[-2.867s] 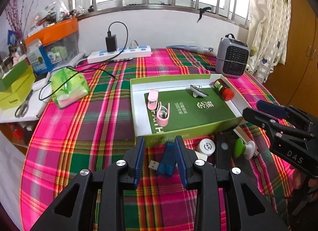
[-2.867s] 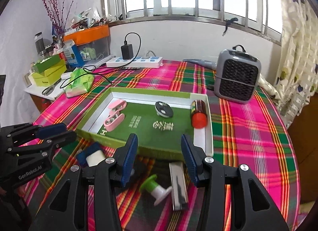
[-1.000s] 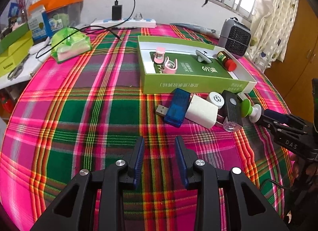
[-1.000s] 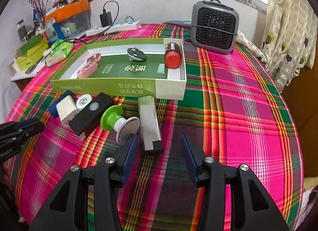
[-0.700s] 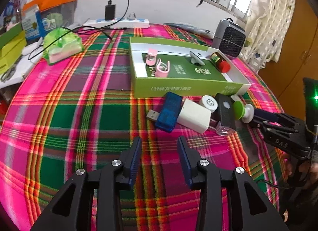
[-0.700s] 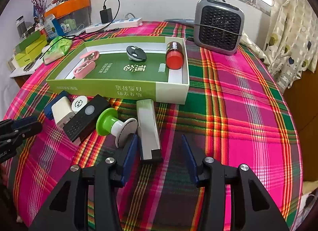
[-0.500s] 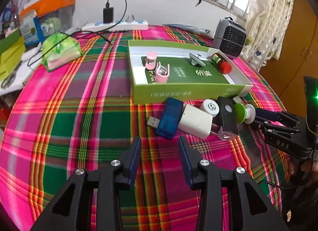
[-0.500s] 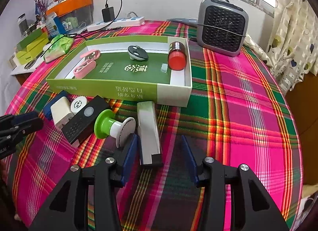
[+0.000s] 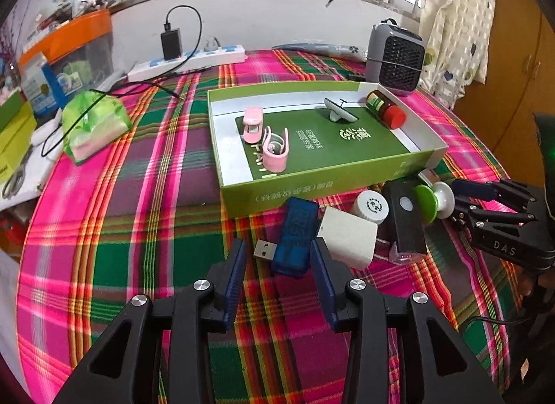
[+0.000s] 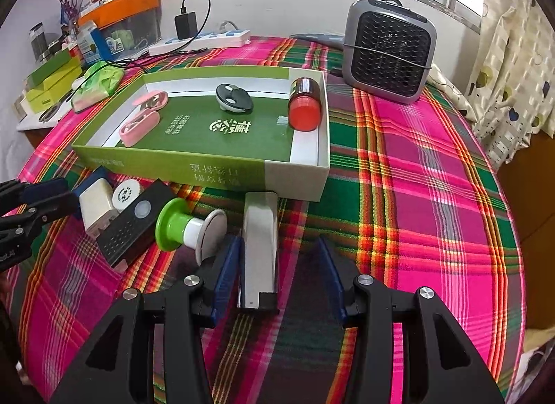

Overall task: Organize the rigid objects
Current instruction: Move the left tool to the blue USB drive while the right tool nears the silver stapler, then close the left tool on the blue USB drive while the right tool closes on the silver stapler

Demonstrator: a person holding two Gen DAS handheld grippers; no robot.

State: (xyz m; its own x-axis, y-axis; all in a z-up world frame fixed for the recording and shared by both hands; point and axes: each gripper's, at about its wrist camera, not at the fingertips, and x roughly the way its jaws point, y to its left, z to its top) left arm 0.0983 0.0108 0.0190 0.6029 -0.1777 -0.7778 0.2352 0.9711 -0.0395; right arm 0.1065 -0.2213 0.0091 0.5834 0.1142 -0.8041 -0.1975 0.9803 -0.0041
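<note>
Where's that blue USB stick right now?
In the left wrist view the blue USB stick lies on the plaid tablecloth just ahead of the open left gripper, in front of the green box and beside a white charger.

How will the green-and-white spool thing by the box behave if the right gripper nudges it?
The green-and-white spool lies on its side on two round discs, so it will probably roll, likely curving since the green disc looks larger. It looks like hard plastic, probably light and stiff. It sits close against the black remote and the silver stapler, so a push may shift those too.
</note>
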